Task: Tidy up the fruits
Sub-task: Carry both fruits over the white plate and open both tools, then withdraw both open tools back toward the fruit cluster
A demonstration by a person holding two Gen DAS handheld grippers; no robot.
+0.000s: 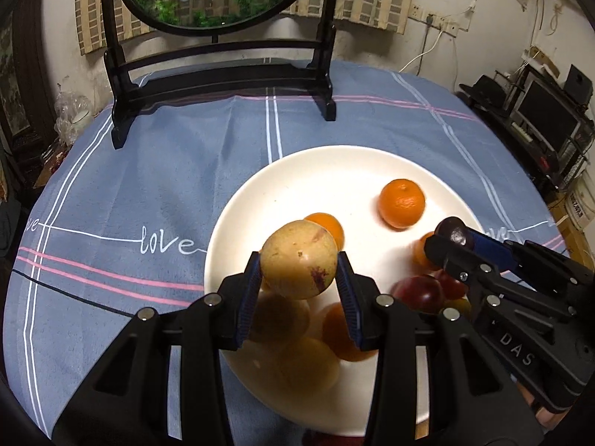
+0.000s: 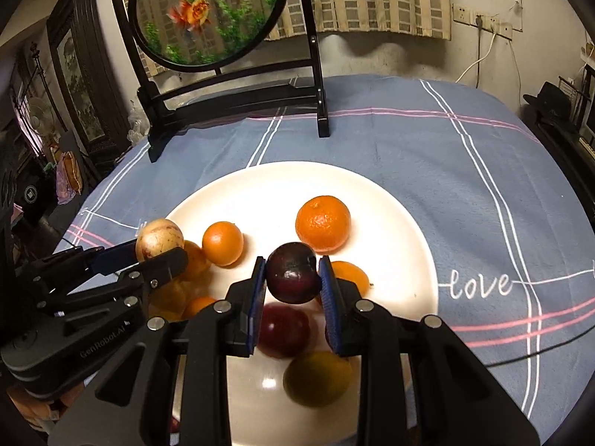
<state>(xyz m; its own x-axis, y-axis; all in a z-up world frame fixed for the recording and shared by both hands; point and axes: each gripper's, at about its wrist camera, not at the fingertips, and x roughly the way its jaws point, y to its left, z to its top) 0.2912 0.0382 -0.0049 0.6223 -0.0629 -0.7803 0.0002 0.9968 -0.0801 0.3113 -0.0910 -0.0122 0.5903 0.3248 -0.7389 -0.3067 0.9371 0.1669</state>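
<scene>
Left wrist view: my left gripper (image 1: 299, 273) fingers clench a yellow fruit (image 1: 298, 259) above the plate (image 1: 260, 193); right gripper (image 2: 292, 274) grips a dark plum (image 2: 293, 272), nearer the plate's right side.

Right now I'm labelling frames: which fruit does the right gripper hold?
Over the round white plate on the blue striped tablecloth, the right gripper clamps a small dark purple plum. Unlike the orange mandarins beneath, it is near-black and glossy.
</scene>
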